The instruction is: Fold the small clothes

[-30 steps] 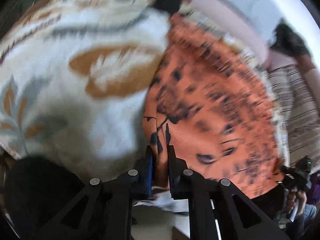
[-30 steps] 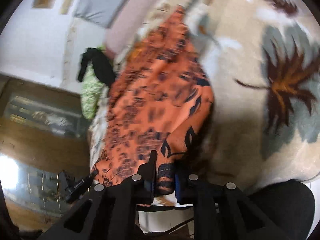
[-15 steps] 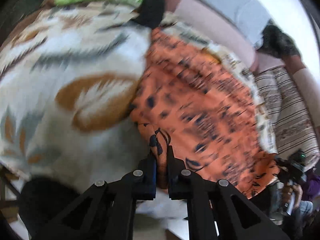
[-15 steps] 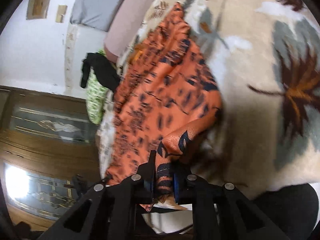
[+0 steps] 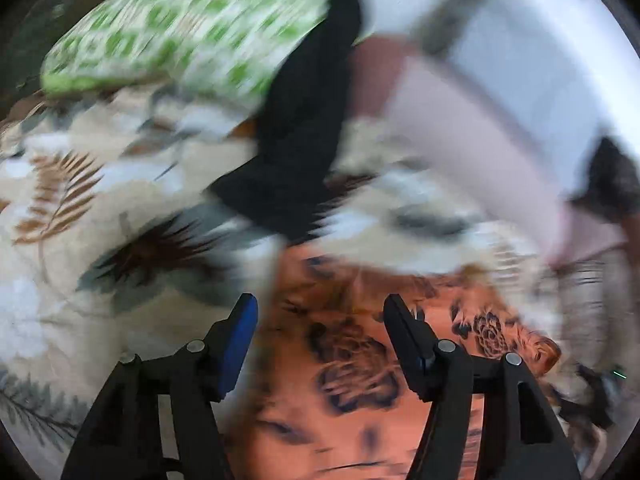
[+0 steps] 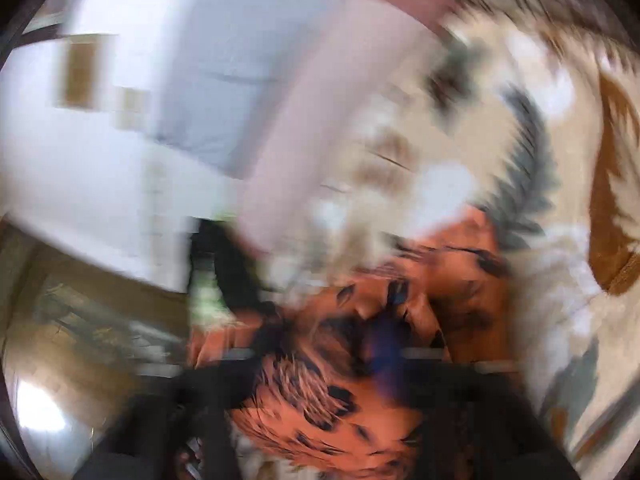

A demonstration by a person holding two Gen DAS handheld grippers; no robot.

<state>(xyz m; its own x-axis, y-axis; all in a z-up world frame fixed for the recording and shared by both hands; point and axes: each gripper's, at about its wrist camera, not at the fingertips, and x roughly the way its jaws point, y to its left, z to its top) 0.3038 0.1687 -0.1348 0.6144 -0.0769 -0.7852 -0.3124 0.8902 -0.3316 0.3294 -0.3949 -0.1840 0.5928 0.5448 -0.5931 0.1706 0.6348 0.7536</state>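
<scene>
An orange garment with a dark flower print (image 5: 360,360) lies on a cream bedspread with leaf patterns (image 5: 80,208). My left gripper (image 5: 320,312) is open and empty just above the garment's upper edge, its fingers spread wide on either side of the cloth. The right wrist view is heavily blurred by motion. There the same orange garment (image 6: 360,400) fills the lower middle, bunched up around my right gripper (image 6: 384,336). Its black fingers are smeared, so I cannot tell whether they still hold the cloth.
A green-and-white patterned pillow (image 5: 180,28) and a black garment (image 5: 300,120) lie at the far side of the bed. A pink bolster (image 5: 460,132) lies along the headboard wall. A wooden cabinet (image 6: 80,320) stands at the left of the right wrist view.
My left gripper has opened and let go of the orange garment. Both grippers have swung forward across the bed, and the garment now lies folded over itself.
</scene>
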